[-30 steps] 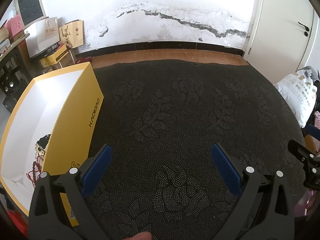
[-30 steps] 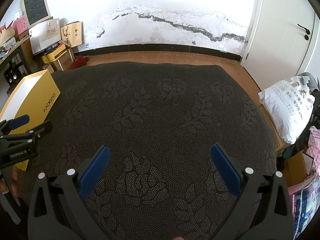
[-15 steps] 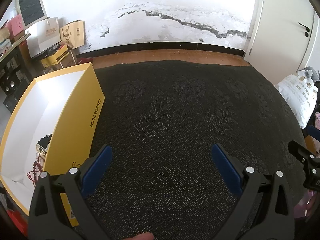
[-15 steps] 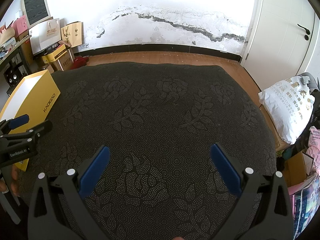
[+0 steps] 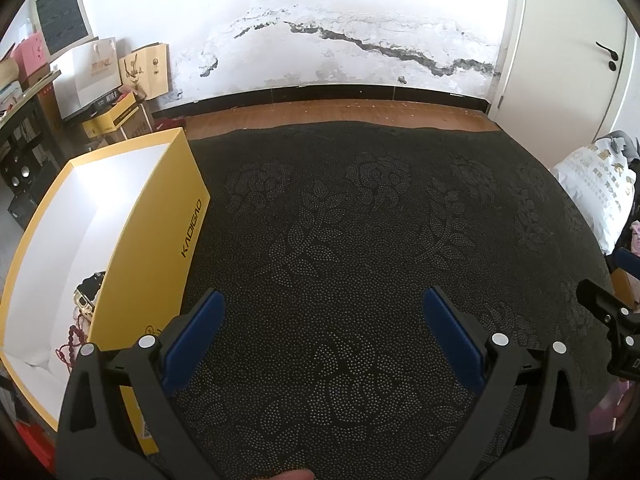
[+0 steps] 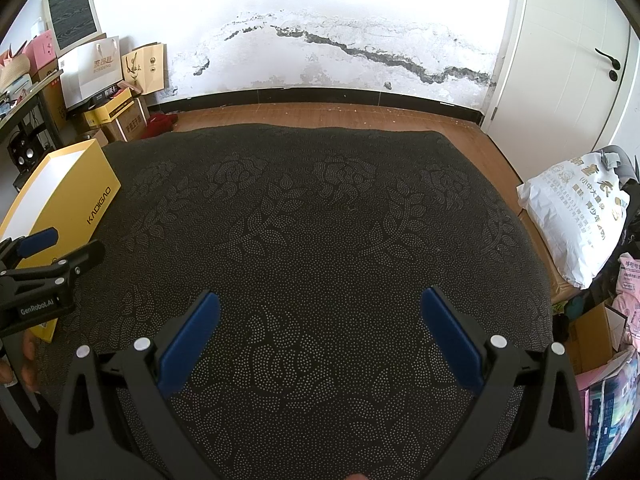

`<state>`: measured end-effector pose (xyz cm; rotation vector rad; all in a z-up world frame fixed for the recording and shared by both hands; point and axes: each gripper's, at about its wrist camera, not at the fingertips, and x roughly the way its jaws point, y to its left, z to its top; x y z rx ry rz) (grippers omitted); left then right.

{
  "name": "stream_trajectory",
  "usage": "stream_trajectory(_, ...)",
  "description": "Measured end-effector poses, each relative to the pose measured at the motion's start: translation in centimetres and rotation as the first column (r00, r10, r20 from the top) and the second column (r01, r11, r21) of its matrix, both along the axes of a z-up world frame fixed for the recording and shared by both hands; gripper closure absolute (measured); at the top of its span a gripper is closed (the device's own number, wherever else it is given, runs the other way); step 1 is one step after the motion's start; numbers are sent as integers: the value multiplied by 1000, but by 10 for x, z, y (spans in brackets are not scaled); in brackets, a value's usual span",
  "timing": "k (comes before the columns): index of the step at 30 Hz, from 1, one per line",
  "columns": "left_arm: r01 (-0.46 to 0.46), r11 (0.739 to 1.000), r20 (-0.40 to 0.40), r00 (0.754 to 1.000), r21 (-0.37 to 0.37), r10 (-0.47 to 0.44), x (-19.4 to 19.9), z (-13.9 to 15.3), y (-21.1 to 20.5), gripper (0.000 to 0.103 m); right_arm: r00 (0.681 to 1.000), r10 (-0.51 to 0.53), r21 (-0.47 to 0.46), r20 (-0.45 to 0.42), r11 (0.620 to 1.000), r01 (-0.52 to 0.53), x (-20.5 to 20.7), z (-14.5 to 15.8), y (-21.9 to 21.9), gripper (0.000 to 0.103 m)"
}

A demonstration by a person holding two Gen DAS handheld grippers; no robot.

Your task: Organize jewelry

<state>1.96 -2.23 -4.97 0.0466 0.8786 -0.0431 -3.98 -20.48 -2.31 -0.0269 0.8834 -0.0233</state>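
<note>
Claws (image 5: 324,312) (image 6: 320,312) wide, empty; jewelry (image 5: 82,312) boxed.

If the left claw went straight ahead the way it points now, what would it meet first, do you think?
Probably just the dark cloth; the left claw is open and nothing lies ahead. The yellow box sits off to its left.

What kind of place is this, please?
Probably a room in a home, used partly for storage. A wooden floor meets a damp, cracked wall beside a white door, and shopping bags and boxes are piled in the corner.
</note>
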Motion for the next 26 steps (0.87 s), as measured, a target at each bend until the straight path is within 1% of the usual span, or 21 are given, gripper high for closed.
stream_trajectory(8, 7, 1000, 1, 1000, -16, -7, 0, 1, 2, 6, 1000, 0, 0, 1, 1000, 0, 0, 0, 0, 6)
stream_trajectory(14, 14, 1000, 27, 1000, 10, -14, -3, 3, -1, 6, 1000, -1, 0, 2, 1000, 1, 0, 0, 0, 6)
stream_trajectory(26, 19, 1000, -1, 1000, 17, -19, 3, -4, -4, 6, 1000, 4, -2, -6, 1000, -4, 2, -3, -2, 6)
